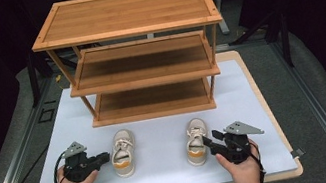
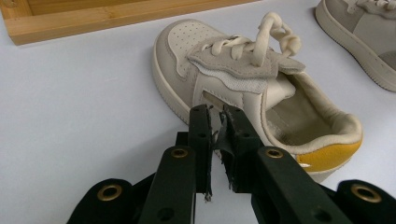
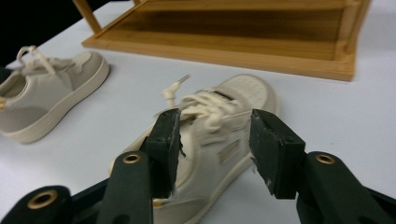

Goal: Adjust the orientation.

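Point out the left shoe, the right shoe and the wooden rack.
left shoe [image 1: 123,154], high view, laces.
right shoe [image 1: 196,141], high view, laces.
wooden rack [image 1: 126,12], high view, top shelf.

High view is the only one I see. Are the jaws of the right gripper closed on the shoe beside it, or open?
Observer: Open. In the right gripper view the right gripper has its jaws wide apart, and the right shoe shows between them, not pressed.
Operator: And the left gripper?
Observer: The left gripper points at the side of the left shoe. Its jaws are almost together, with nothing between them.
Operator: Any detail on that shoe?
Observer: Its toe cap has rows of small holes.
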The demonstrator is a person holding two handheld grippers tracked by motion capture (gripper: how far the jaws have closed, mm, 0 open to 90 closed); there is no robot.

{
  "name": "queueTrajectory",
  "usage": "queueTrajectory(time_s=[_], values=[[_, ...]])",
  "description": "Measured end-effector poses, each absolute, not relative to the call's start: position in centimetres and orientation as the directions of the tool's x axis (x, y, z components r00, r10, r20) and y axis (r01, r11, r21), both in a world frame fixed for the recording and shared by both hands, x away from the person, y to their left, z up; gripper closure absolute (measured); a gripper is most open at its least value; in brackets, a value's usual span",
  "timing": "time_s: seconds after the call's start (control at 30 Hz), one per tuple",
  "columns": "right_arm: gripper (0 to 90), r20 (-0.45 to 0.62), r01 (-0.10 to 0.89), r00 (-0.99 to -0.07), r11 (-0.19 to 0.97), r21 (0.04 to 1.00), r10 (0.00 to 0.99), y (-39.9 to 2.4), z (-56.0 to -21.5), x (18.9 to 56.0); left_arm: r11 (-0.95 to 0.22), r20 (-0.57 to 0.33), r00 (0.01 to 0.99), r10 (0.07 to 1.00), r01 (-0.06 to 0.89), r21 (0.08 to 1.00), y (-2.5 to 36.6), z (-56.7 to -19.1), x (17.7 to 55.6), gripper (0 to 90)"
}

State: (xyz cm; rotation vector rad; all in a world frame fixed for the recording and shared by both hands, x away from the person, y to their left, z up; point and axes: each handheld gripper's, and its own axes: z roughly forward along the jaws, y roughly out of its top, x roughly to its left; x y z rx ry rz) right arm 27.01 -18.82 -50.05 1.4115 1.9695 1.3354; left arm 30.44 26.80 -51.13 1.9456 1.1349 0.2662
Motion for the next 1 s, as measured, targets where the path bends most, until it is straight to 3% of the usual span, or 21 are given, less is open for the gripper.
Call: queueTrajectory(time_s=[0.33,0.53,1.0], values=[[48.5,0.161,0.574,-0.403,0.111,0.811,0.901,-16.8,-51.5,27.8,-0.217,-0.224,0.560,0.798,0.613,0.760,27.0,-51.0,30.3,81.0],[45.1,0.224,0.635,-0.374,0.072,0.769,0.900,-17.1,-52.4,28.9,-0.192,-0.247,0.554,0.795,0.616,0.764,27.2,-50.9,30.3,78.1],[52.1,0.238,0.654,-0.356,0.059,0.754,0.904,-16.8,-52.5,29.4,-0.097,-0.296,0.539,0.789,0.584,0.806,26.7,-50.0,29.8,54.2]])
